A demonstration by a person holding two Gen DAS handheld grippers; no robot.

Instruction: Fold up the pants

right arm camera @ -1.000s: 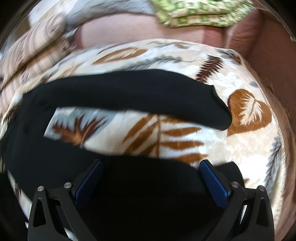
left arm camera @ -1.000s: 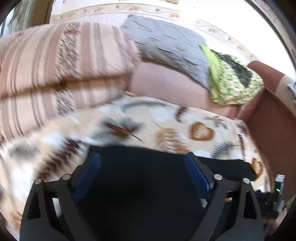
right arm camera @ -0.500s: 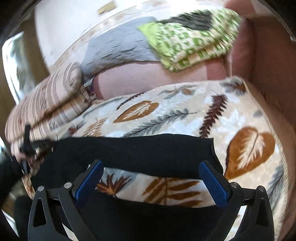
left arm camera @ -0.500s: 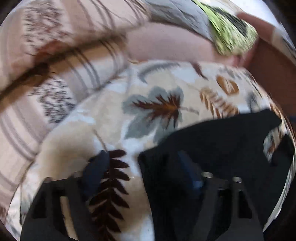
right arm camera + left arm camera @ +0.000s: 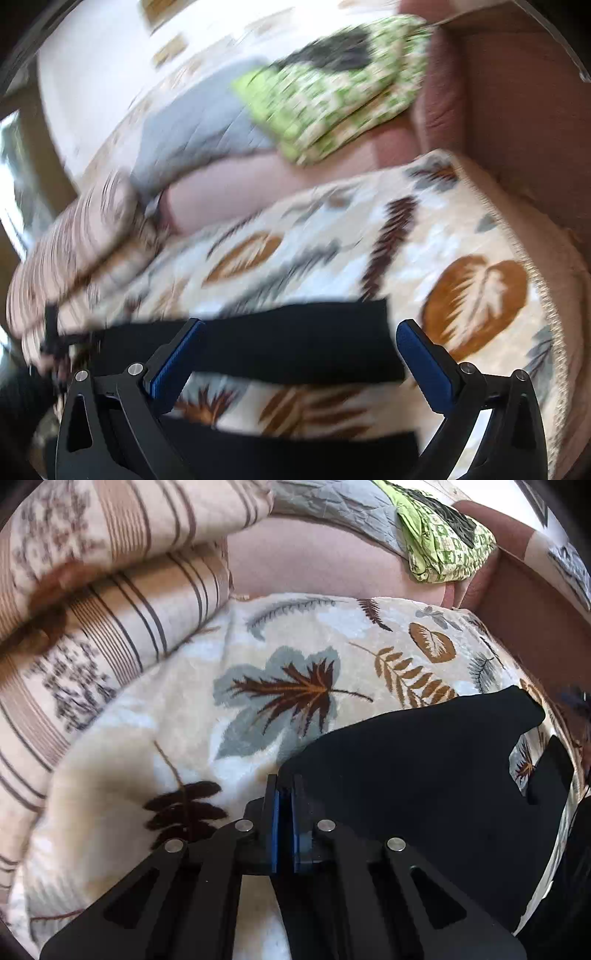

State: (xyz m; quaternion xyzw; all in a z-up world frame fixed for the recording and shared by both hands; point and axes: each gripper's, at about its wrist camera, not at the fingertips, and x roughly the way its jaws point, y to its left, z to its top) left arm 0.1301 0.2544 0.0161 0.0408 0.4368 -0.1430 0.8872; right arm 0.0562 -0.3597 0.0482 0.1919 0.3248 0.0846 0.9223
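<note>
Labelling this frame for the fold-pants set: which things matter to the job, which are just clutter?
Job:
- black pants, spread on the leaf-print blanket
- left claw, shut at the edge of the pants
- right claw, open, over a pant leg

Lying about:
- striped pillows
- grey quilt
- green patterned cloth

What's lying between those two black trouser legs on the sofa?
Only the leaf-patterned blanket: a bare strip of it separates the two legs of the black pants. The right wrist view shows this, though blurred.
</note>
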